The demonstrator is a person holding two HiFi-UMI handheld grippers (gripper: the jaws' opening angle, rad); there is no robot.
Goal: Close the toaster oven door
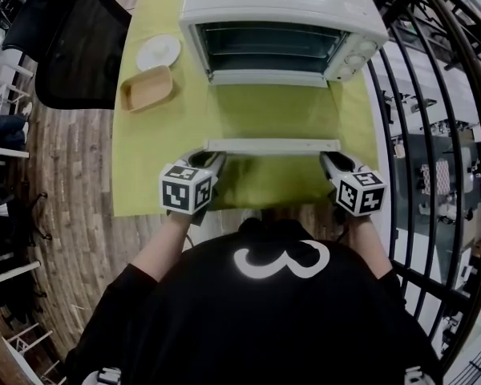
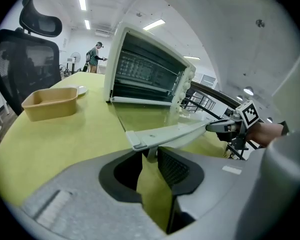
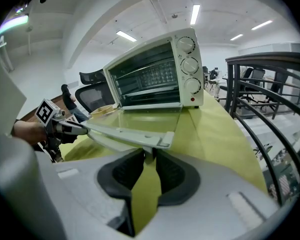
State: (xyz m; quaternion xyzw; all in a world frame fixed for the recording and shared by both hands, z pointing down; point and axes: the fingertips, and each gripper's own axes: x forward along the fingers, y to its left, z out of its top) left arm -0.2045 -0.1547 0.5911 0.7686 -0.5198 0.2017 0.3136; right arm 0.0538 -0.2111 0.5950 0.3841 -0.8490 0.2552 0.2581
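The white toaster oven (image 1: pixel 280 22) stands at the back of the yellow-green cloth. Its glass door (image 1: pixel 272 111) lies folded down flat towards me. The door's pale handle bar (image 1: pixel 272 146) runs across the front edge. My left gripper (image 1: pixel 212 157) is at the bar's left end and my right gripper (image 1: pixel 330 160) is at its right end. In the left gripper view the left gripper (image 2: pixel 150 154) pinches the handle's (image 2: pixel 175 133) left post between its pads. In the right gripper view the right gripper (image 3: pixel 150 156) holds the handle's (image 3: pixel 125 134) right post the same way. The oven cavity (image 3: pixel 150 81) is open.
A tan rectangular dish (image 1: pixel 148 88) and a white plate (image 1: pixel 158 52) sit left of the oven. A black office chair (image 1: pixel 72 46) stands beyond the table's left edge. A dark metal railing (image 1: pixel 417 135) runs close along the right side. A person (image 2: pixel 95 56) stands far off.
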